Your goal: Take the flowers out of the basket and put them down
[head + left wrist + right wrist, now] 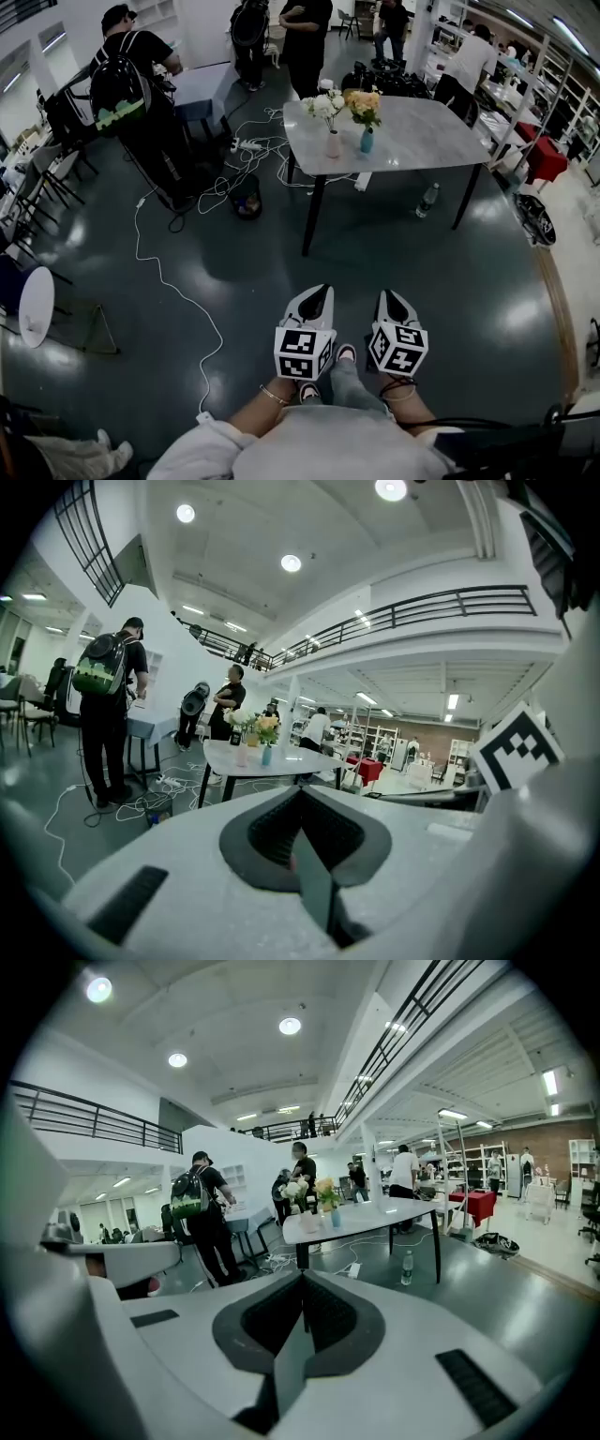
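Note:
Two bunches of flowers stand in vases on a grey table (431, 131) far ahead: white flowers (326, 106) in a pink vase and orange flowers (364, 103) in a blue vase. No basket shows in any view. My left gripper (318, 293) and right gripper (388, 299) hang side by side close to my body, over the dark floor, both shut and holding nothing. In the left gripper view the shut left gripper (300, 790) points toward the table, with the flowers (257, 727) small in the distance. The right gripper (302, 1277) likewise points toward the flowers (311, 1190).
White cables (246, 155) and a power strip lie on the floor left of the table, beside a black bin (247, 198). A water bottle (427, 200) stands under the table. A person with a backpack (127, 80) and others stand behind. A round white side table (36, 306) is at the left.

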